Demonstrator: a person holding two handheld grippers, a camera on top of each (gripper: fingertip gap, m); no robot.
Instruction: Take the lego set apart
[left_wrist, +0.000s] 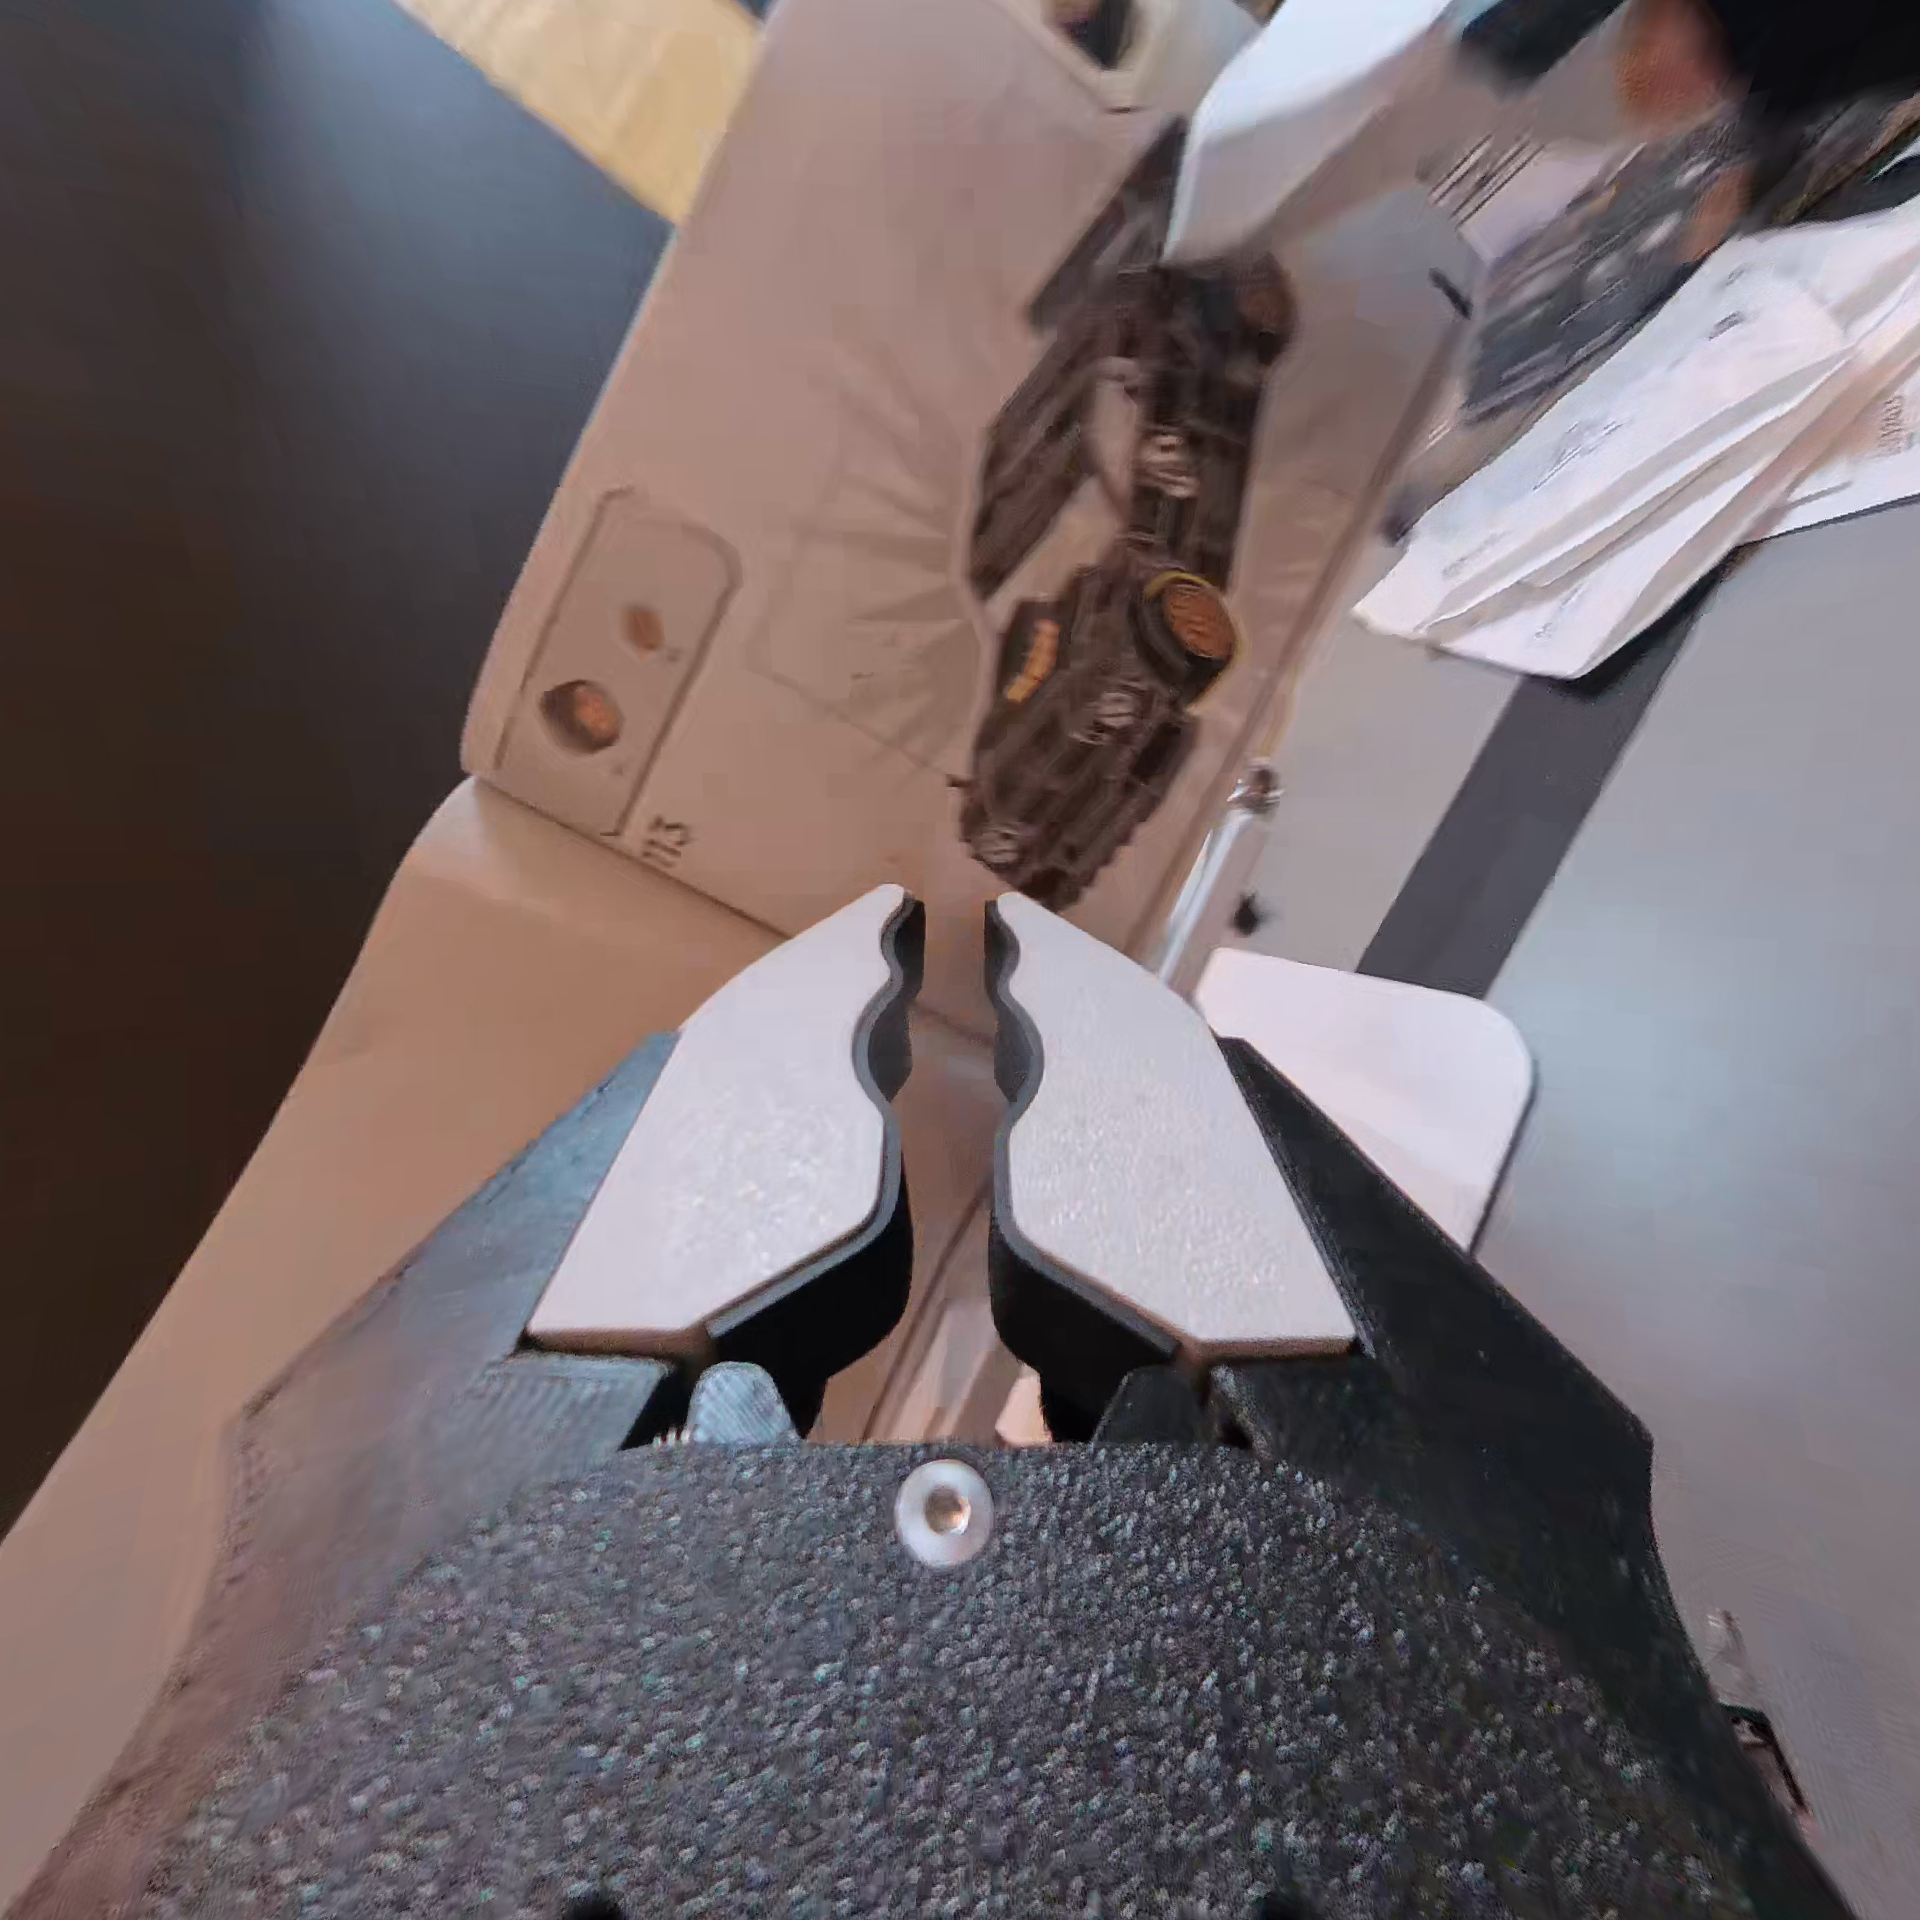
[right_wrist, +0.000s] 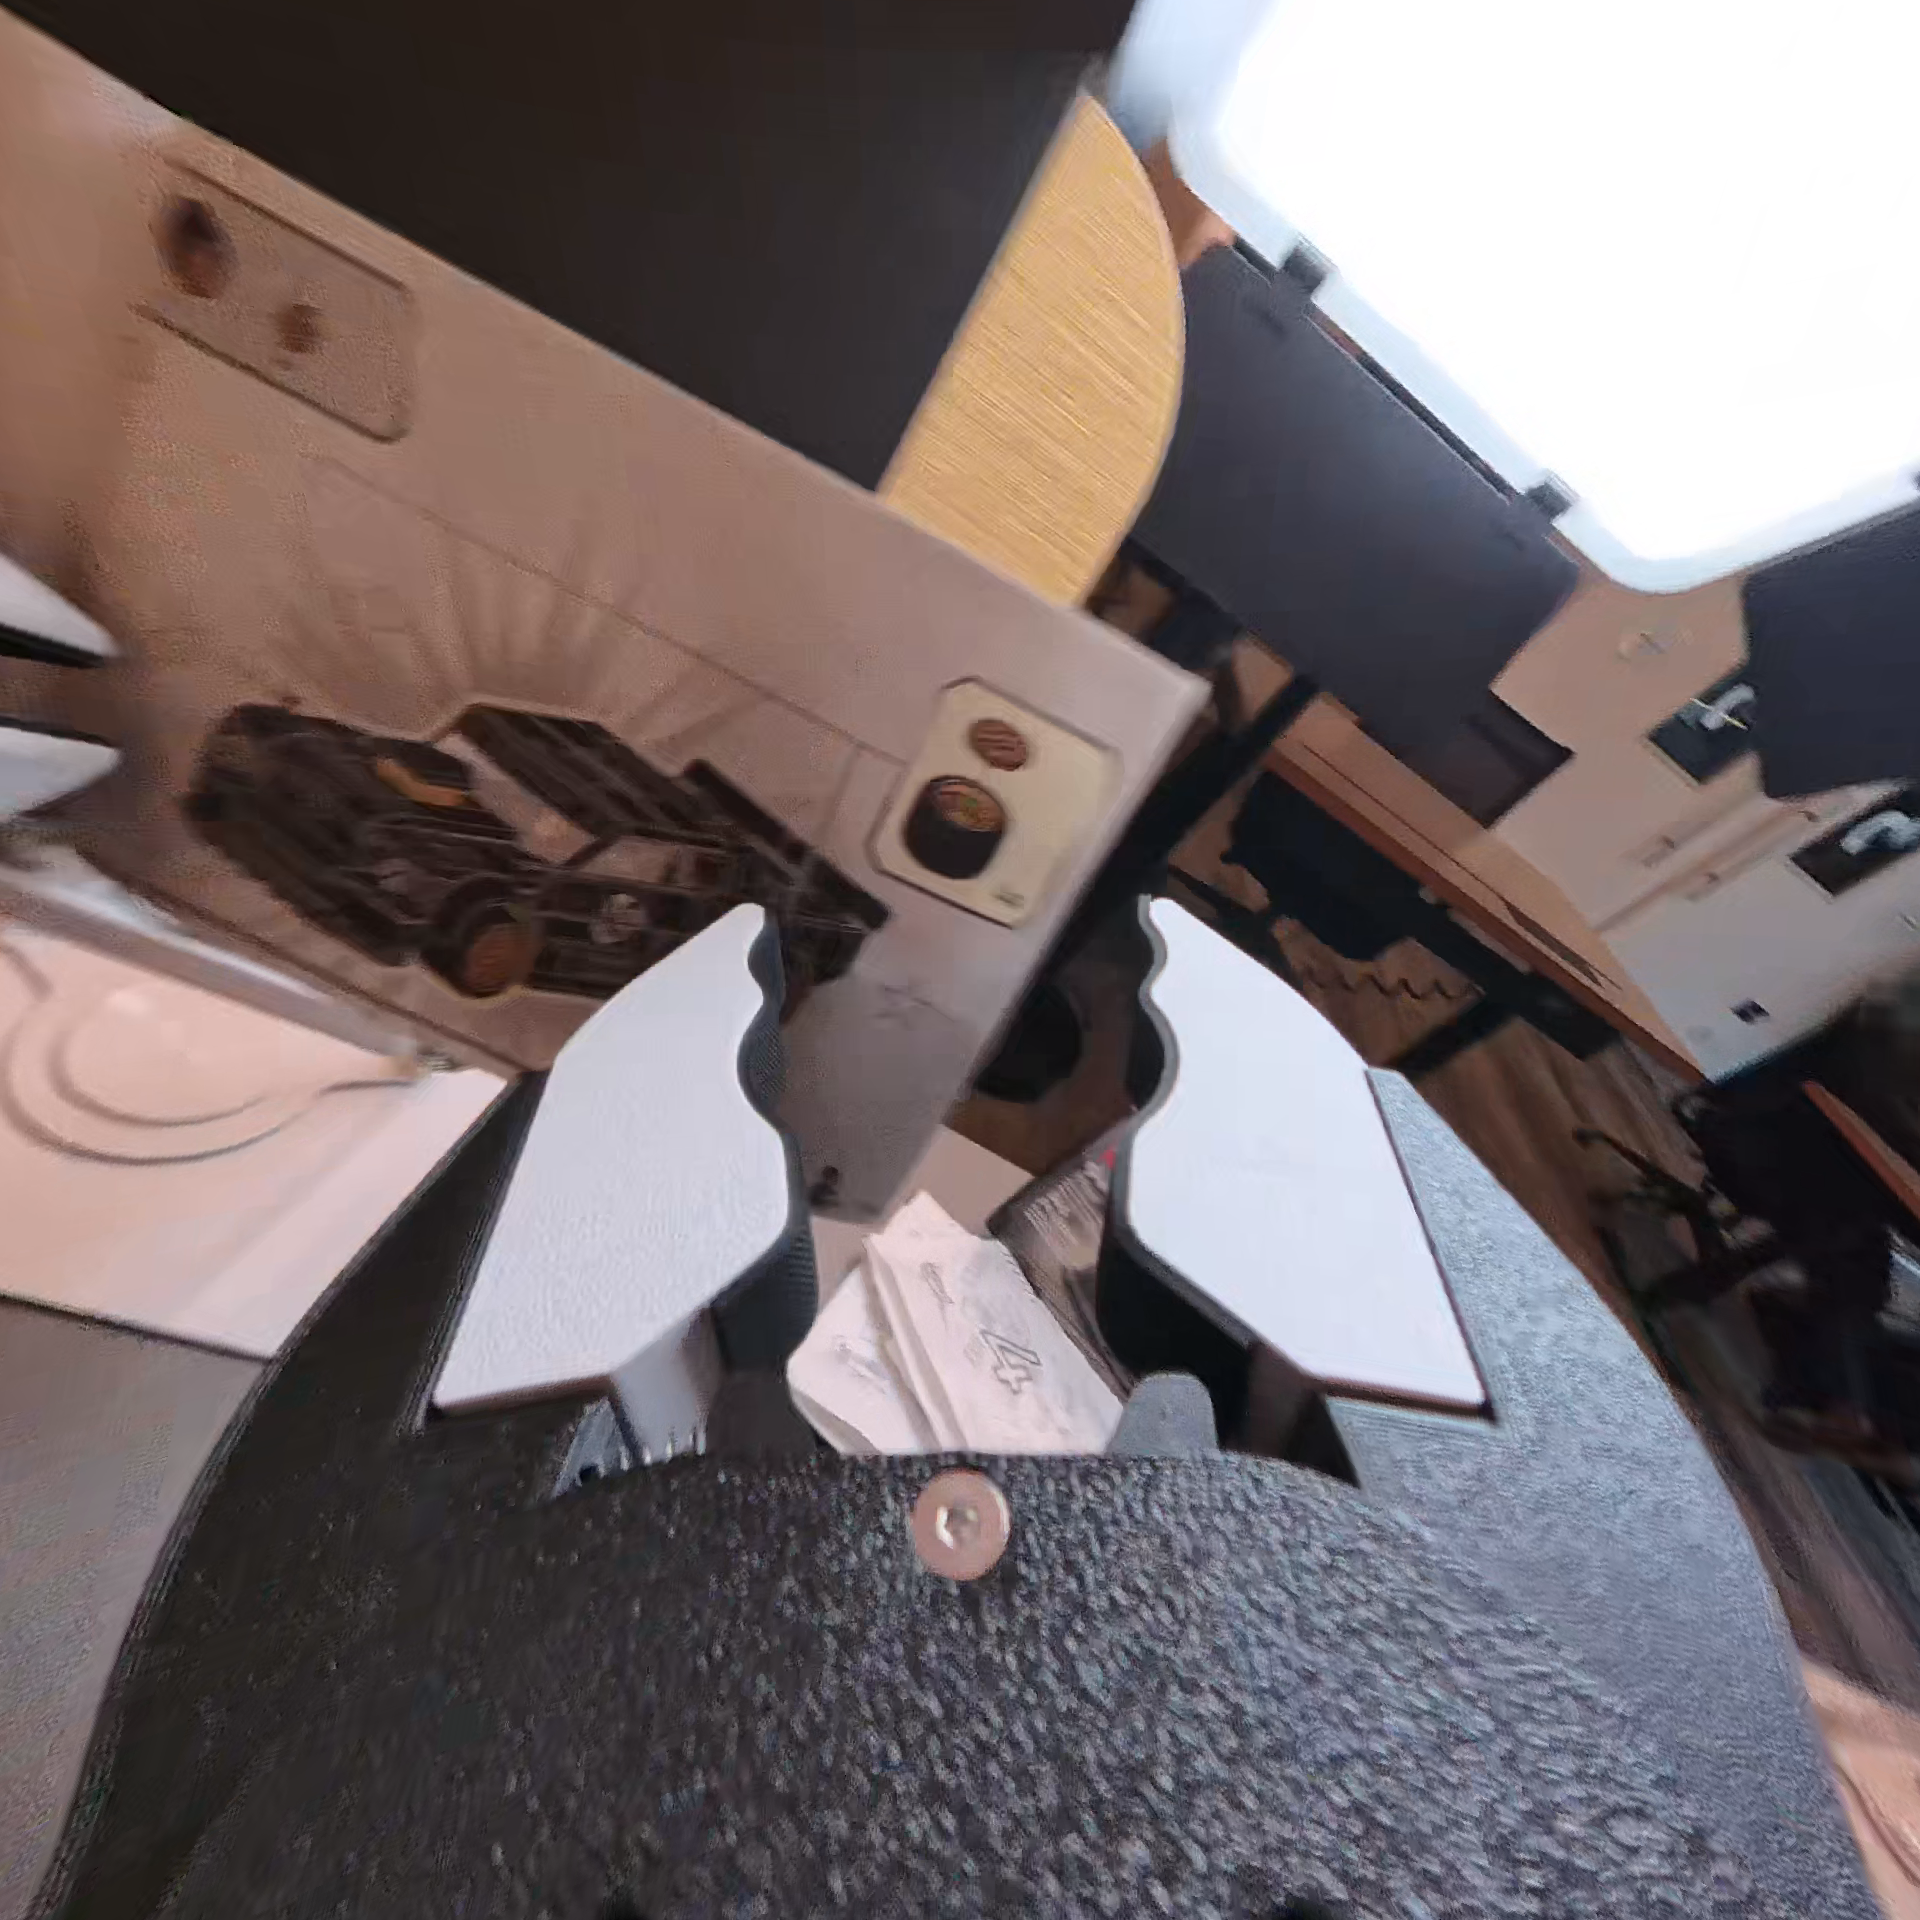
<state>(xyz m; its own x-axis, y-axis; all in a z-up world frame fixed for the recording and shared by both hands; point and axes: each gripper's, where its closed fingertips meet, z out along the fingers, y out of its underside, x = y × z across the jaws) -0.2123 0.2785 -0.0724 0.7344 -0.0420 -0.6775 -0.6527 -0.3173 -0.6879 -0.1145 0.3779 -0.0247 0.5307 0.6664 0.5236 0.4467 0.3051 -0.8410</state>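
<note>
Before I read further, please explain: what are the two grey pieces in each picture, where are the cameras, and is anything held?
No robot arm here: a person holds a two-finger gripper in each hand, with a camera on each looking along its fingers. The left gripper has its grey fingers nearly together, with nothing between them. The right gripper is open and empty. Both face a white box with a printed picture of a dark car. Folded paper sheets lie near the right gripper. Both pictures are blurred.
</note>
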